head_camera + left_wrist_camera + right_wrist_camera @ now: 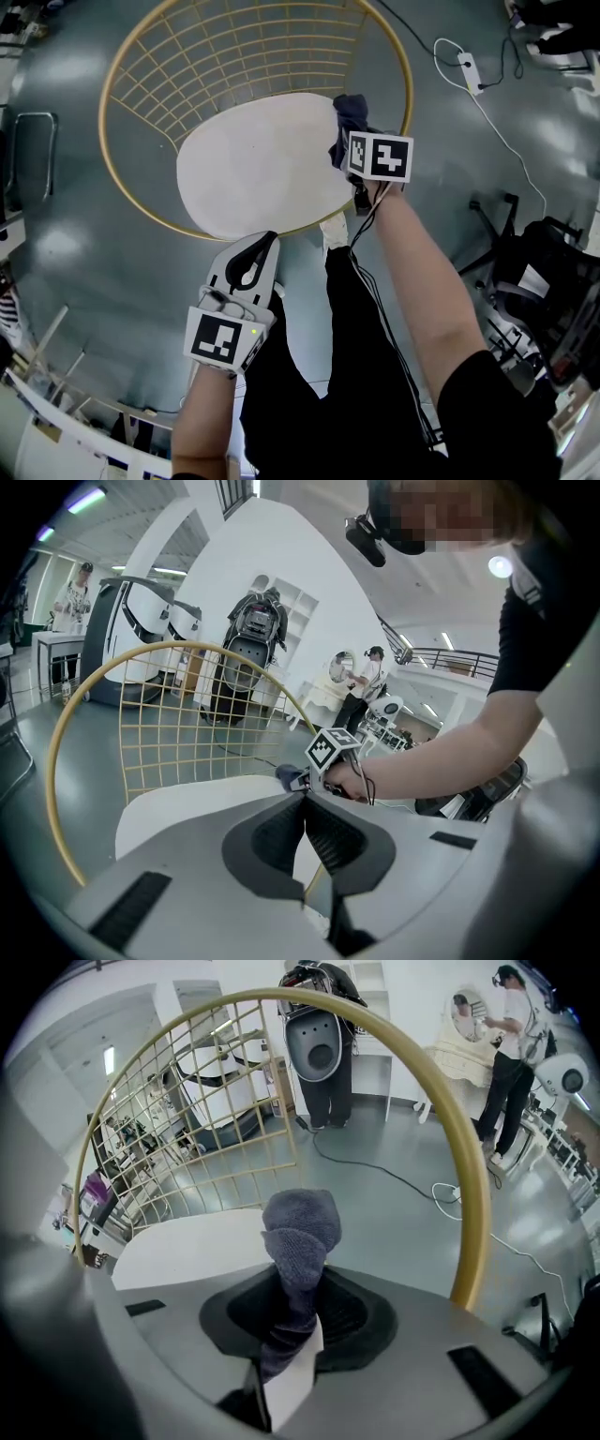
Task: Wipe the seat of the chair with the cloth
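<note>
Over the oval white seat (253, 169), right gripper (295, 1283) pinches a nubby cloth (300, 1227); left gripper (305, 803) sits closed, seemingly empty

Chair (187, 56): gold frame, a round hoop filled with a wire-grid back that curves around the seat; it stands upright on a grey floor.
Seat (262, 164): white, smooth, oval pad lying flat inside the hoop.
Cloth (298, 1241): dark blue-grey, soft-textured, bunched into a lump with a folded tip; clamped between the fingers (352, 1316) of the right gripper (298, 1307).
Cloth position: at the seat's right edge, near the gold hoop; whether it touches the seat cannot be told.
</note>
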`<action>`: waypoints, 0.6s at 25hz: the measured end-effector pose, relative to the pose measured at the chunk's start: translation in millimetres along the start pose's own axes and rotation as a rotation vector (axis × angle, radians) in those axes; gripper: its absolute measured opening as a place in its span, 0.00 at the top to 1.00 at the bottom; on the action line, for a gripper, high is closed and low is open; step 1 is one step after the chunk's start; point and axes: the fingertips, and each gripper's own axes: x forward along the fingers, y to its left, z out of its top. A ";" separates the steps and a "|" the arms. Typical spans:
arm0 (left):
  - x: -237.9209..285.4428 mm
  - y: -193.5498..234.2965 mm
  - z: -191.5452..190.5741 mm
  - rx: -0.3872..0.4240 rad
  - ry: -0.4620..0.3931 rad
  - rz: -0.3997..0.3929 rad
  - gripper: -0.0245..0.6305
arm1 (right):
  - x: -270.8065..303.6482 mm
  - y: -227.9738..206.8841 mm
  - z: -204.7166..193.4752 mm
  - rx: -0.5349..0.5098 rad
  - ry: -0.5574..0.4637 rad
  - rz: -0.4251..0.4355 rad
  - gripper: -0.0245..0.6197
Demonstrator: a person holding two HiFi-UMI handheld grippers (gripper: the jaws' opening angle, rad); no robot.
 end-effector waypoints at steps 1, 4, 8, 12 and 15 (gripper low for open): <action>-2.3 -2.2 0.3 0.001 -0.003 0.000 0.94 | -3.1 -1.3 -2.4 -0.007 0.001 -0.003 0.80; -10.1 -9.8 2.4 0.008 -0.009 0.002 0.94 | -15.2 -2.8 -9.4 -0.027 -0.013 0.005 0.80; -20.0 -22.9 4.4 0.018 -0.013 0.011 0.94 | -38.2 8.7 -15.7 -0.025 -0.097 0.118 0.80; -34.4 -37.3 14.0 0.034 -0.035 0.019 0.94 | -72.9 34.0 -18.0 -0.104 -0.166 0.217 0.80; -51.5 -46.3 23.8 0.047 -0.046 0.024 0.94 | -109.0 62.0 -15.2 -0.170 -0.211 0.284 0.80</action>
